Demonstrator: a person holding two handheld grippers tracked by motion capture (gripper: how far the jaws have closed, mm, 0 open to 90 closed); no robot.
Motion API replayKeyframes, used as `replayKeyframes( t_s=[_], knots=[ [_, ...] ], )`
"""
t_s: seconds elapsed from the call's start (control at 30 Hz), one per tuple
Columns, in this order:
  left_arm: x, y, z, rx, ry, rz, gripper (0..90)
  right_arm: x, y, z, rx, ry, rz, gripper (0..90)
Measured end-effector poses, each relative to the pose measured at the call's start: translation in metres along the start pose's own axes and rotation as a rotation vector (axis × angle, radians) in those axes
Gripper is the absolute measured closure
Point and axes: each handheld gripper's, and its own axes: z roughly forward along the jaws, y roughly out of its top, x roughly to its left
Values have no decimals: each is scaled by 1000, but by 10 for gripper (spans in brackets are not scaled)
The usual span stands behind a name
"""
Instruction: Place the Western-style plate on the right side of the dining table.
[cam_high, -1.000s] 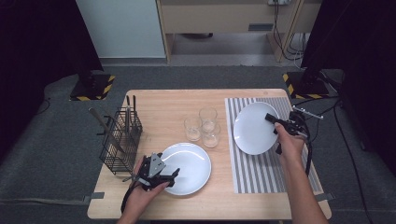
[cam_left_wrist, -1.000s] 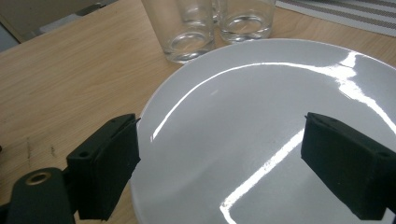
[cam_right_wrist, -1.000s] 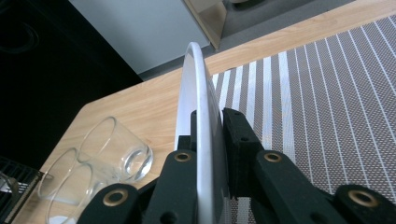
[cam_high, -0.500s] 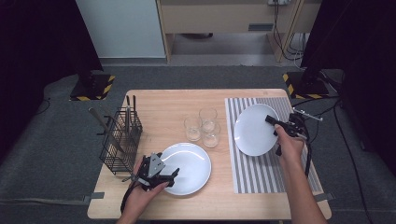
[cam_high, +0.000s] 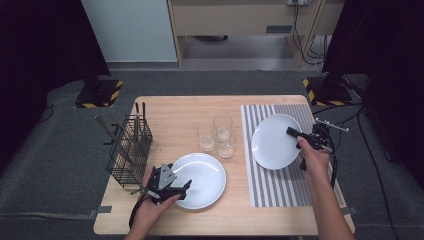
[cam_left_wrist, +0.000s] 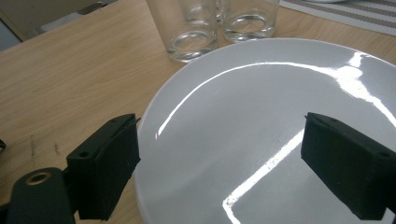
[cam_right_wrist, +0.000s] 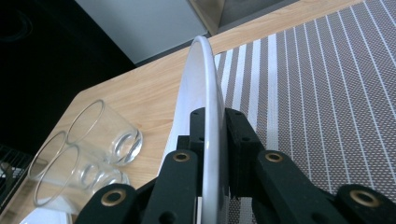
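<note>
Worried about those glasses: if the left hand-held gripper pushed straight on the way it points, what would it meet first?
Its open jaws already straddle the plate edge; the left hand-held gripper would slide over that first, probably reaching the glasses beyond.

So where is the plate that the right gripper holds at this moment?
In the high view the held plate is at the right, over the striped mat, clamped at its rim by the right gripper, right of the three glasses.

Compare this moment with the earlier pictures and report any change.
Nothing has visibly changed: the right tongs stay clamped on the rim of the plate over the striped mat, and the left tongs remain open at the other plate.
</note>
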Motion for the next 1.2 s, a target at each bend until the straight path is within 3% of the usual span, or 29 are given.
replayKeyframes(
  t_s=[0.2, 0.43, 0.77, 0.93, 1.2],
  knots=[
    [1, 0, 0, 1, 9, -2, 109, -1, -3, -3, 23, -11, -47, 812],
    [1, 0, 0, 3, 9, -2, 116, -6, -6, -5, 35, -13, -58, 804],
    [0, -1, 1, 9, 4, 1, 123, -18, -12, -7, 42, -13, -38, 782],
    [0, -1, 2, 7, 6, -1, 119, -31, -20, -9, 41, 0, -4, 770],
    [-1, -1, 2, 15, 4, 3, 123, -42, -27, -10, 46, 5, 26, 753]
  ],
)
